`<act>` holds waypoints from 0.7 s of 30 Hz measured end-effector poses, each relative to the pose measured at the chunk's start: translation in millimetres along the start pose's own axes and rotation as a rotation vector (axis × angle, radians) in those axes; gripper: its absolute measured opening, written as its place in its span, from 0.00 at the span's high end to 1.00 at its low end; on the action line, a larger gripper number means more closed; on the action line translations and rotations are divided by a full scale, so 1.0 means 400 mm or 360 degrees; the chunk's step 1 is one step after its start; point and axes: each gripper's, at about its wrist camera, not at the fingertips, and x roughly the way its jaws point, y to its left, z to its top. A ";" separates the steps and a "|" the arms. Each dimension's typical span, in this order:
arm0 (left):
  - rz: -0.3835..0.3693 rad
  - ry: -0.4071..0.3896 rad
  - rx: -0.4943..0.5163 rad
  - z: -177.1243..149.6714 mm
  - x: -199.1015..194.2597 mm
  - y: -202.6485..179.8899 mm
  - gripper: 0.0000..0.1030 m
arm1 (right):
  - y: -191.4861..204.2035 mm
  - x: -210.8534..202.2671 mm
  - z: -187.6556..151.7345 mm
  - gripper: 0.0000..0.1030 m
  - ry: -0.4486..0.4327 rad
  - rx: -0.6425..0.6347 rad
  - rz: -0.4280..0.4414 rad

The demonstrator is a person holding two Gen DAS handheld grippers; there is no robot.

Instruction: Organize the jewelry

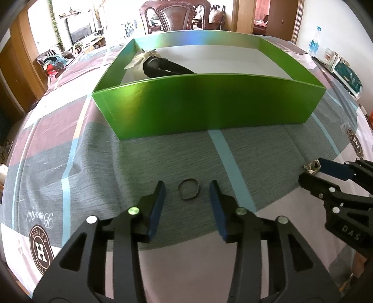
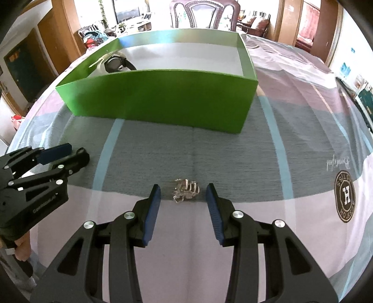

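Note:
A thin dark ring (image 1: 188,189) lies flat on the grey part of the checked tablecloth. My left gripper (image 1: 187,190) stands open around it, and neither blue pad touches it. A silvery openwork jewelry piece (image 2: 186,190) lies between the fingers of my right gripper (image 2: 183,188), which is open with a gap on both sides. From the left wrist view the right gripper (image 1: 311,171) shows at the right edge with the silvery piece (image 1: 311,167) at its tips. The left gripper (image 2: 77,151) shows at the left. Behind both stands a green box (image 1: 209,102) (image 2: 163,93) holding a black watch (image 1: 160,65) (image 2: 115,61).
The box's near wall rises a short way beyond both grippers. A carved wooden chair (image 1: 174,16) stands at the table's far side. A water bottle (image 1: 314,43) and flat packages (image 1: 345,72) sit at the right edge. A hand (image 2: 22,251) holds the left gripper.

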 end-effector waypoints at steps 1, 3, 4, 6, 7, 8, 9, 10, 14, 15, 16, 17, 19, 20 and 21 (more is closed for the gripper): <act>-0.0003 0.0000 -0.0001 0.000 0.000 0.000 0.61 | 0.003 0.001 0.001 0.61 0.0000 -0.0007 -0.0010; -0.0006 0.0000 -0.0004 0.000 0.001 0.001 0.61 | 0.006 0.002 0.002 0.61 -0.0002 -0.0015 -0.0020; -0.0007 -0.0001 -0.0006 -0.001 0.000 0.002 0.61 | 0.007 0.003 0.002 0.62 -0.0003 -0.0016 -0.0019; -0.0007 -0.0002 -0.0006 -0.001 0.000 0.002 0.62 | 0.011 0.003 0.002 0.65 -0.0004 -0.0020 -0.0017; -0.0013 -0.0002 -0.0004 -0.001 0.000 0.001 0.64 | 0.009 0.003 0.002 0.66 -0.0005 -0.0022 -0.0018; -0.0018 -0.0002 -0.0002 -0.001 0.000 0.001 0.65 | 0.011 0.002 0.001 0.66 -0.0008 -0.0024 -0.0020; -0.0020 -0.0003 0.0001 -0.003 -0.001 0.001 0.67 | 0.010 0.002 0.000 0.66 -0.0010 -0.0025 -0.0021; -0.0014 -0.0005 0.0009 -0.003 -0.002 -0.002 0.68 | 0.010 0.003 0.001 0.66 -0.0010 -0.0024 -0.0022; -0.0005 -0.0006 0.0013 -0.004 -0.003 -0.004 0.68 | 0.010 0.004 0.003 0.66 -0.0011 -0.0020 -0.0025; -0.0005 -0.0007 0.0013 -0.004 -0.003 -0.004 0.68 | 0.010 0.004 0.003 0.66 -0.0012 -0.0020 -0.0025; -0.0005 -0.0006 0.0013 -0.004 -0.003 -0.005 0.68 | 0.011 0.003 0.003 0.66 -0.0013 -0.0020 -0.0026; -0.0005 -0.0005 0.0010 -0.004 -0.003 -0.004 0.68 | 0.013 0.003 0.002 0.66 -0.0012 -0.0019 -0.0026; -0.0006 -0.0004 0.0006 -0.004 -0.003 -0.006 0.68 | 0.014 0.003 0.002 0.66 -0.0014 -0.0020 -0.0024; -0.0012 -0.0003 0.0003 -0.004 -0.003 -0.006 0.69 | 0.014 0.002 0.001 0.66 -0.0015 -0.0021 -0.0023; -0.0024 -0.0002 0.0002 -0.004 -0.003 -0.008 0.72 | 0.014 0.001 0.001 0.66 -0.0016 -0.0021 -0.0022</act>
